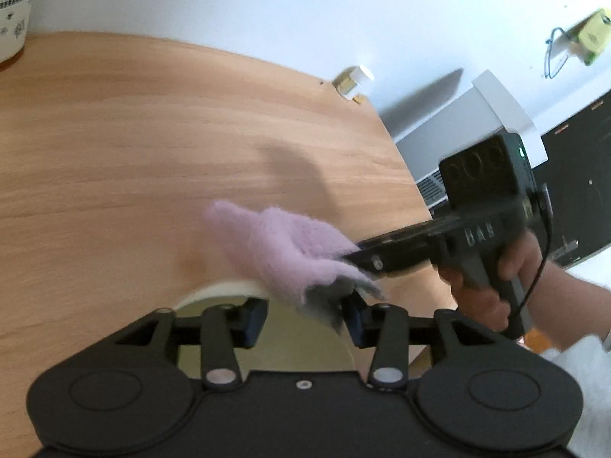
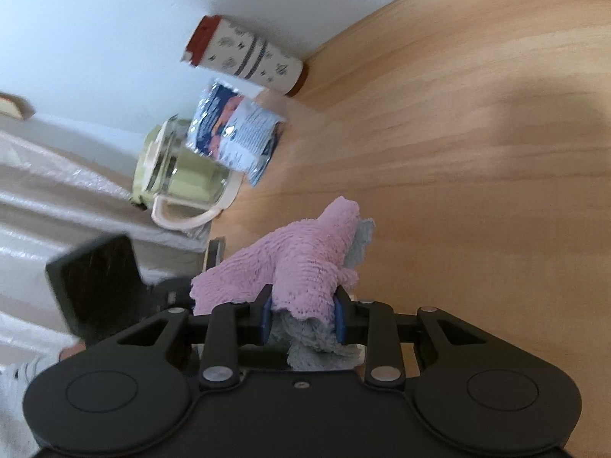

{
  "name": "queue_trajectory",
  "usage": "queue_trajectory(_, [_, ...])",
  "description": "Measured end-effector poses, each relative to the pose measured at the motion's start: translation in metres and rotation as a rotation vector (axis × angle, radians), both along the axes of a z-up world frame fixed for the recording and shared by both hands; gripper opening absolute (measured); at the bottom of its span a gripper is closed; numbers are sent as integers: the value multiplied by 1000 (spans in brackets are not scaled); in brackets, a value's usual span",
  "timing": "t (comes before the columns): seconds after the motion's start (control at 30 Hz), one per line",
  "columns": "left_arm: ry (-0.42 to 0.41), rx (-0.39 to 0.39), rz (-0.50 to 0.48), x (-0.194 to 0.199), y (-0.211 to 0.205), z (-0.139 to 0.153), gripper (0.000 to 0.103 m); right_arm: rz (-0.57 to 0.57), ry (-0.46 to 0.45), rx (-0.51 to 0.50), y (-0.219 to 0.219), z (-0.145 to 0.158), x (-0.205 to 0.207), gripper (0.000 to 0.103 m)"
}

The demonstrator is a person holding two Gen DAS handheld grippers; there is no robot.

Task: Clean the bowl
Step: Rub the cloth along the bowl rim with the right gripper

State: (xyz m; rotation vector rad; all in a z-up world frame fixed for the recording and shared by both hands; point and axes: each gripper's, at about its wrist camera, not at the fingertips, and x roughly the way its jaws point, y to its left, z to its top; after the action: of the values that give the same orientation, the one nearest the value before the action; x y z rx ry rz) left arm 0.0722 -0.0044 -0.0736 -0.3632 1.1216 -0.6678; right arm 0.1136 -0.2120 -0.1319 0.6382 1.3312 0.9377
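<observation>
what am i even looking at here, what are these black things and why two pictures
These are not robot arms. A person holds a black two-finger gripper in each hand, and each gripper carries a wide-angle camera looking out along its fingers, so there is one picture per gripper.

In the left wrist picture, the left gripper is at the rim of a pale bowl; whether it grips it is unclear. The right gripper comes in from the side, held by the person's hand.

In the right wrist picture, the right gripper is shut on a pink and grey cloth.

On the wooden table stand a patterned cup, a foil packet and a glass jug.
</observation>
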Motion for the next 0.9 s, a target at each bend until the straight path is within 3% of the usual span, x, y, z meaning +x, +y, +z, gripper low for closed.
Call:
queue_trajectory(0.13, [-84,38,-87,-11,-13,1,24,-28,18,17,-5,-3,-7,35])
queue_trajectory(0.33, [-177,43,-187,-4,-28,5,11,-132,19,28,-31,1,-11,35])
queue_trajectory(0.53, [-205,48,-286,15,-42,10,10,-316,6,28,-62,8,-15,35])
queue_trajectory(0.63, [-187,29,-285,12,-36,9,10,-365,-12,32,-71,11,-16,35])
queue_trajectory(0.77, [-152,4,-236,3,-22,2,10,-365,-47,7,-65,11,-14,35])
queue_trajectory(0.9, [-120,26,-201,-2,-12,-4,10,-302,-87,-50,-45,10,-7,36])
